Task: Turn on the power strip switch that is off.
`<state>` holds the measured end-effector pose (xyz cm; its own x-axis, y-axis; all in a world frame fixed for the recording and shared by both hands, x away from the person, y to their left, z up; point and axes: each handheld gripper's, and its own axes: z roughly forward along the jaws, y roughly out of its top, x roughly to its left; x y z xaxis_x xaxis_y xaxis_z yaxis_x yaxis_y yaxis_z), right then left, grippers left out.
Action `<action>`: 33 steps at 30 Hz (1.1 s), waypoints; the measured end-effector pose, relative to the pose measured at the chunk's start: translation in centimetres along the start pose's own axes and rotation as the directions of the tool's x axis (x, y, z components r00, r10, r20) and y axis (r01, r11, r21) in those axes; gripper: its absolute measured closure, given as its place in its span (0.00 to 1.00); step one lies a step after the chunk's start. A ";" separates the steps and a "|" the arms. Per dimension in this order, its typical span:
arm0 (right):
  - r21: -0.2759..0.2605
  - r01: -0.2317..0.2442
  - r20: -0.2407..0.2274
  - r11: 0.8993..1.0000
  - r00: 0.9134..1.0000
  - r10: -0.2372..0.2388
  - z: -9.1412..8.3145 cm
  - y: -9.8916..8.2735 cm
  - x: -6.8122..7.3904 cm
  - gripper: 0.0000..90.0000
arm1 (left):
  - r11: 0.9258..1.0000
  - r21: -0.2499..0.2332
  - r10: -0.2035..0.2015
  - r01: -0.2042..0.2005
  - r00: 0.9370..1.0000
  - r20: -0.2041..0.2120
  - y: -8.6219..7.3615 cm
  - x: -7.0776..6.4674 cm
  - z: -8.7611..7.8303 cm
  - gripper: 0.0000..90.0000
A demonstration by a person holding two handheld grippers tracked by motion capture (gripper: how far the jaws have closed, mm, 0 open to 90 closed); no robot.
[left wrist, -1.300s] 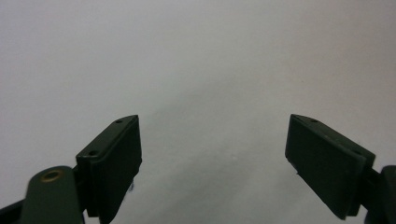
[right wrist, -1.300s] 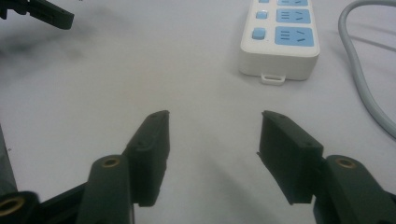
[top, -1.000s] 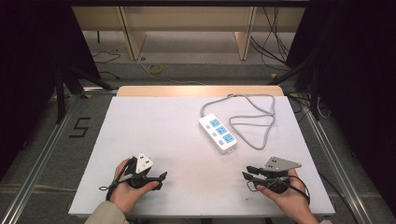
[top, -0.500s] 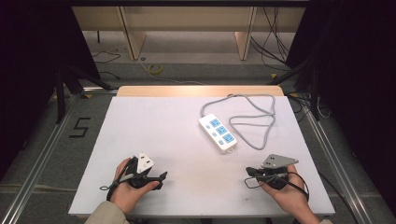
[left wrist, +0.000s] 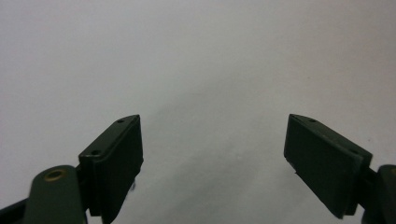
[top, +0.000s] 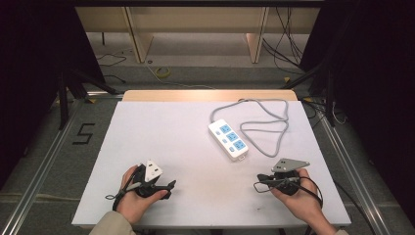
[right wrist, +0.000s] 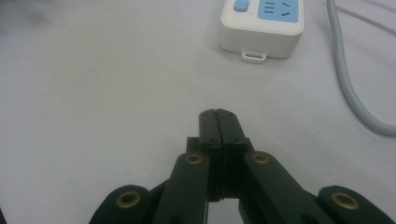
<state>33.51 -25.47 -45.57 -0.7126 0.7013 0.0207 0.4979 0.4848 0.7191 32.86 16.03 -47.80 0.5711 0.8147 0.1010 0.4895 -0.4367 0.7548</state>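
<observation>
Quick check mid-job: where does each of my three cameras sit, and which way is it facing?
High view: above the near edge, facing forward and down on the table; both hands and tongs enter low.
Left gripper view: rides the left tongs, facing bare tabletop, jaws apart.
Right gripper view: rides the right tongs, jaws together, facing the power strip.
Shared: power strip, high and right views.
</observation>
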 end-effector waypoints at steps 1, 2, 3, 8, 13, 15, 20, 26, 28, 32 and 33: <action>0.005 -0.008 -0.002 1.000 1.000 0.008 0.0 0.1 0.0 1.00 | 1.000 0.002 -0.001 0.001 1.000 0.000 0.0 0.0 0.0 0.22; 0.005 -0.008 -0.002 1.000 1.000 0.008 0.0 0.1 0.0 1.00 | 1.000 0.003 0.001 -0.001 1.000 -0.002 0.0 0.1 0.0 0.22; 0.008 -0.012 -0.001 1.000 1.000 0.012 0.1 0.3 -0.1 1.00 | 1.000 0.001 -0.002 0.002 1.000 -0.004 0.0 0.1 0.0 0.22; 0.009 -0.020 0.003 1.000 1.000 0.020 0.1 0.6 -0.2 1.00 | 1.000 0.002 0.000 0.000 1.000 -0.007 0.0 0.0 -0.1 0.22; 0.011 -0.028 0.005 1.000 1.000 0.028 0.1 0.9 -0.3 1.00 | 1.000 -0.004 -0.003 0.003 1.000 -0.007 0.0 0.0 0.0 0.22; 0.016 -0.026 0.009 1.000 1.000 0.026 0.2 1.1 -0.4 1.00 | 1.000 -0.005 -0.002 0.002 1.000 -0.006 0.0 0.0 0.0 0.22; 0.024 -0.027 0.011 0.999 1.000 0.026 0.4 1.5 -0.4 1.00 | 1.000 -0.003 0.003 -0.003 1.000 -0.007 0.0 0.0 0.0 0.22; 0.024 -0.024 0.013 0.999 1.000 0.023 0.5 1.9 -0.4 1.00 | 1.000 -0.008 0.006 -0.006 1.000 -0.012 0.0 0.0 -0.1 0.22; 0.024 -0.024 0.014 0.999 1.000 0.024 0.5 1.9 -0.4 1.00 | 1.000 -0.012 0.003 -0.003 1.000 -0.014 0.0 0.0 -0.1 0.22; 0.031 -0.025 0.016 0.999 1.000 0.024 0.6 2.1 -0.4 1.00 | 1.000 -0.010 0.002 -0.002 1.000 -0.012 0.1 0.0 0.0 0.22; 0.032 -0.027 0.014 0.999 1.000 0.027 0.7 2.2 -0.4 1.00 | 1.000 -0.009 0.002 -0.002 1.000 -0.011 0.0 0.0 0.0 0.22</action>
<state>35.22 -24.33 -44.44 -0.6921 0.7212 0.0302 0.5328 0.4822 0.6954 32.90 16.04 -47.76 0.5648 0.8179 0.1096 0.4823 -0.4349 0.7604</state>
